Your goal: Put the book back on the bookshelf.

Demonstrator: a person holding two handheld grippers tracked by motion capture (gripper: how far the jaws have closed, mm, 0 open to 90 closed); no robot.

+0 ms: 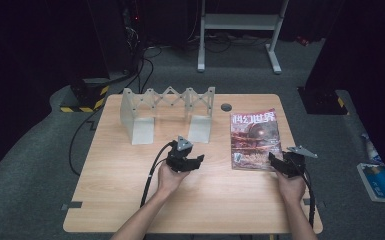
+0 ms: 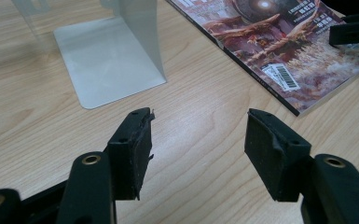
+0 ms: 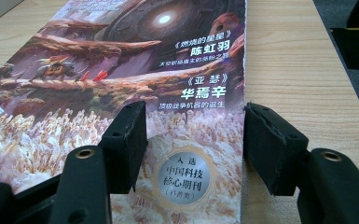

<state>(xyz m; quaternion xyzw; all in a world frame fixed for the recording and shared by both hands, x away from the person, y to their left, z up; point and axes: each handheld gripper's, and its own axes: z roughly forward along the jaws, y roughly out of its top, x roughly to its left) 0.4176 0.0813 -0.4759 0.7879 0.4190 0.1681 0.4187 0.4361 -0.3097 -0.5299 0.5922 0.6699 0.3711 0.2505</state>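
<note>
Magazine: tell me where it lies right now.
The magazine lies flat on the table's right side in the high view, right of the metal bookend rack, the right gripper at its near corner.

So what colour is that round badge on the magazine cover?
Silver with dark lettering, on the magazine; clearest in the right gripper view.

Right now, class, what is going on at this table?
A person holds a black two-jaw gripper in each hand over a light wooden table. The right gripper sits at the near right corner of a colourful illustrated magazine lying flat, jaws open above its cover. The left gripper hovers open over bare wood, between the magazine and a grey metal expandable book rack.
</note>
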